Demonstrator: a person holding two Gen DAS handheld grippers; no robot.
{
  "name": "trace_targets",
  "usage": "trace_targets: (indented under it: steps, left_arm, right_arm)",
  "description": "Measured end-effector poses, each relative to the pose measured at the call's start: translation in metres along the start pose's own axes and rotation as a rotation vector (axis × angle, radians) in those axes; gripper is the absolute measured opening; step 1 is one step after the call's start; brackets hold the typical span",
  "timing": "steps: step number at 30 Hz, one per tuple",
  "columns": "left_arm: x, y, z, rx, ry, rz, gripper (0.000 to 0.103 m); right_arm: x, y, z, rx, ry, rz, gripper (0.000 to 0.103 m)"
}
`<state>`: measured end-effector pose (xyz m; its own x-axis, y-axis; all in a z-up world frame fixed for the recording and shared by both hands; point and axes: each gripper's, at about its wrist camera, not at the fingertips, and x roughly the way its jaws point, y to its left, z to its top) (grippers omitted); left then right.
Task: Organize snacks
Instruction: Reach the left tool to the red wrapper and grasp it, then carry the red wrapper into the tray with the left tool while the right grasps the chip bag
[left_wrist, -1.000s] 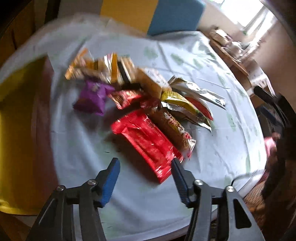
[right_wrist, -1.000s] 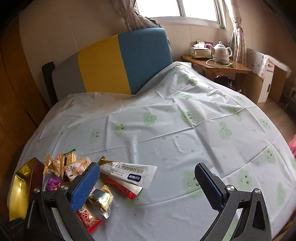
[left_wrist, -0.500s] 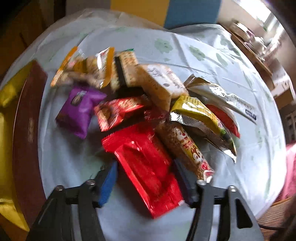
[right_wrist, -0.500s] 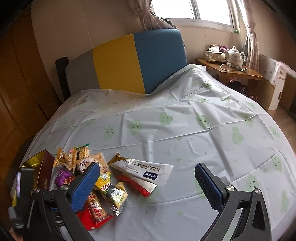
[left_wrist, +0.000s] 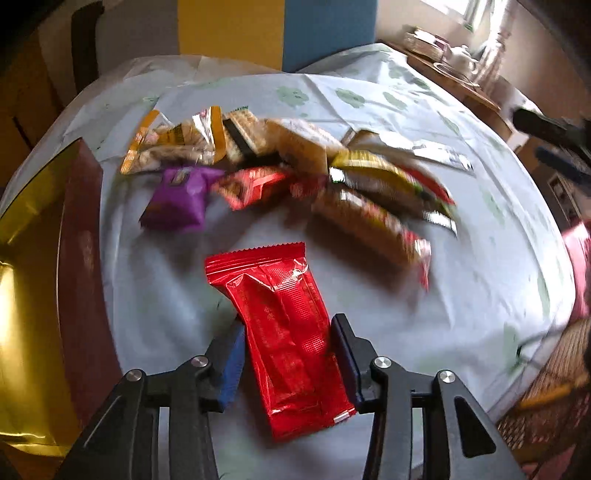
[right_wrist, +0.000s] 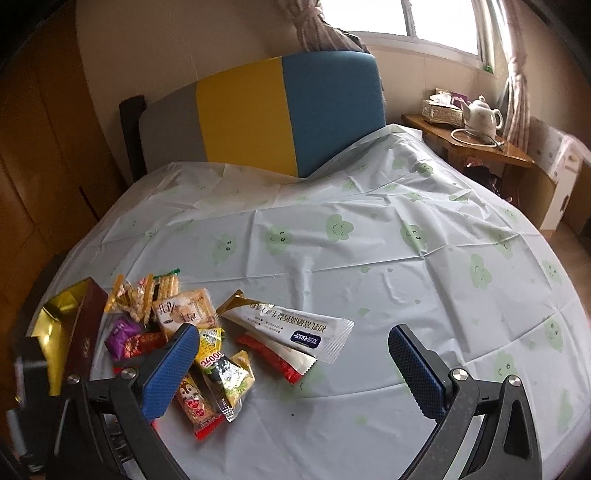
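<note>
Red foil pack (left_wrist: 286, 332) pulled fr pile | L tool (left_wrist: 287, 360) closing on it

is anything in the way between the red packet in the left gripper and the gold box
Nothing visible. The red packet sits between the closing left gripper jaws; only bare tablecloth separates it from the gold box to its left.

I log: table, pale green-clouded tablecloth (right_wrist: 369, 266); snack packets (right_wrist: 207, 332) heaped near-left; gold-lined box (right_wrist: 70, 332) at left edge.
</note>
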<state>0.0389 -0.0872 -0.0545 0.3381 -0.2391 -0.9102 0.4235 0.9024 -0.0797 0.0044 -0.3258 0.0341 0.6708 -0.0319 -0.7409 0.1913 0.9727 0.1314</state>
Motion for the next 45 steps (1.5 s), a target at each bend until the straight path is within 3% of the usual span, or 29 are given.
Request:
trace_targets:
  steps: [3,5,7,10,19,20,22,25,27,29,34,38,42,45]
  left_arm:
    - [-0.001,0.001,-0.015,0.001,-0.049,-0.016,0.047]
    - [-0.002,0.006,-0.022,-0.013,-0.063,-0.036,0.048]
    - [0.001,0.006,-0.024,-0.023,-0.069,-0.057,0.048]
    - [-0.001,0.002,-0.031,-0.019,-0.078,-0.064,0.048]
    - [-0.013,0.012,-0.033,0.008,-0.102,-0.096,0.045]
    - [-0.018,0.014,-0.033,0.011,-0.108,-0.109,0.045]
    - [-0.033,0.019,-0.034,0.004,-0.136,-0.155,0.045]
    - [-0.074,0.033,-0.033,-0.019,-0.226,-0.246,0.045]
    - [-0.1,0.054,-0.029,-0.065,-0.285,-0.265,0.045]
    - [-0.113,0.074,-0.021,-0.114,-0.305,-0.218,0.045]
    - [-0.115,0.157,-0.002,-0.296,-0.265,-0.032,0.045]
    - [-0.093,0.198,0.012,-0.326,-0.209,0.06,0.045]
    - [-0.061,0.214,0.032,-0.302,-0.15,0.097,0.045]
    - [-0.048,0.217,0.05,-0.274,-0.149,0.109,0.046]
  right_arm:
    - [0.004,0.005,-0.003,-0.026,0.027,0.008,0.085]
    - [0.009,0.012,-0.006,-0.06,0.063,0.033,0.067]
    - [0.014,0.02,-0.01,-0.09,0.098,0.071,0.06]
    - [0.023,0.038,-0.018,-0.161,0.158,0.126,0.06]
    - [0.092,0.086,-0.029,-0.35,0.306,0.132,0.06]
    - [0.1,0.087,-0.032,-0.356,0.325,0.133,0.056]
    - [0.104,0.085,-0.035,-0.367,0.328,0.115,0.034]
    - [0.101,0.084,-0.036,-0.372,0.327,0.123,0.028]
    - [0.102,0.086,-0.039,-0.379,0.33,0.117,0.028]
    - [0.104,0.09,-0.039,-0.383,0.34,0.116,0.029]
    - [0.104,0.09,-0.039,-0.395,0.343,0.103,0.029]
    - [0.106,0.093,-0.04,-0.412,0.344,0.094,0.029]
    - [0.106,0.092,-0.04,-0.412,0.343,0.095,0.029]
    - [0.107,0.092,-0.041,-0.412,0.344,0.096,0.029]
